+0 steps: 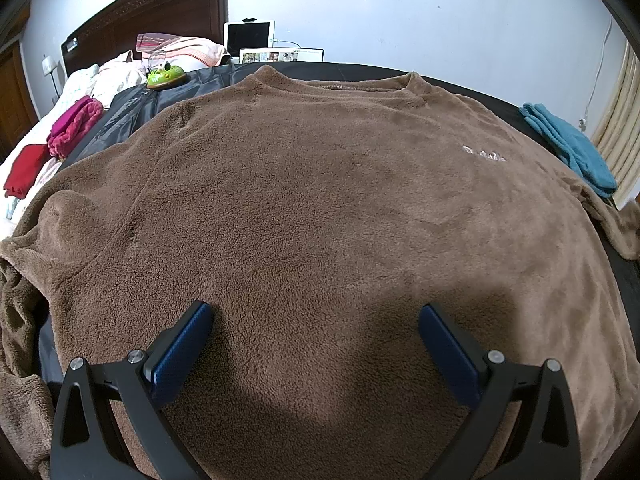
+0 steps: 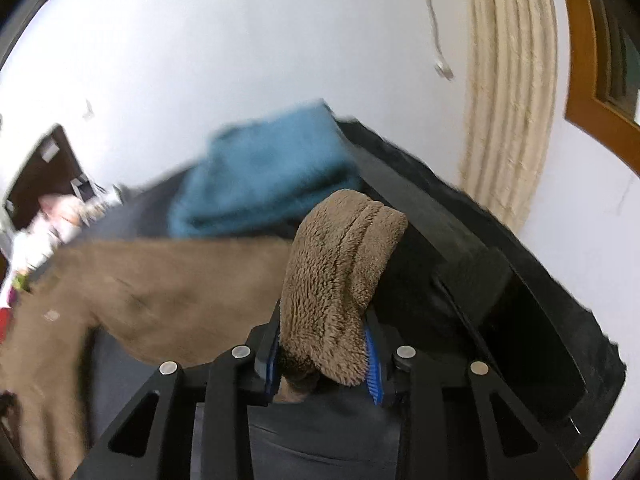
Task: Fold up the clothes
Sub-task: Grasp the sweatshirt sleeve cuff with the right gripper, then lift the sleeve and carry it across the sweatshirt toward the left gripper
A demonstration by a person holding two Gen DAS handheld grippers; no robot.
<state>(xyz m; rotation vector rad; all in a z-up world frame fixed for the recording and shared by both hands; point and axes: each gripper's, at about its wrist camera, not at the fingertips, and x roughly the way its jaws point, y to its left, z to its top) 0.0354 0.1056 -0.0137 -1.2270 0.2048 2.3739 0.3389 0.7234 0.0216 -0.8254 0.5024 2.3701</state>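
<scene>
Left wrist view, from the left: a red cloth and a pink garment lie on the bed beside pale bedding, with a dark wooden headboard behind. A green toy sits on the dark cover, and a tablet stands against the white wall. The brown fleece top lies spread flat across the dark cover, collar toward the wall, one sleeve hanging off the left edge. The left claw hovers over the hem with its jaws wide apart and nothing between them. At the right, a folded teal cloth lies just beside the top's shoulder.

Right wrist view, blurred with motion: the top stretches in from the left, and the teal cloth lies behind it on the dark cover. In the middle, the right claw is clamped on a bunched end of the fleece, most likely the cuff, which stands up between the blue pads. A cream curtain hangs at the right.
</scene>
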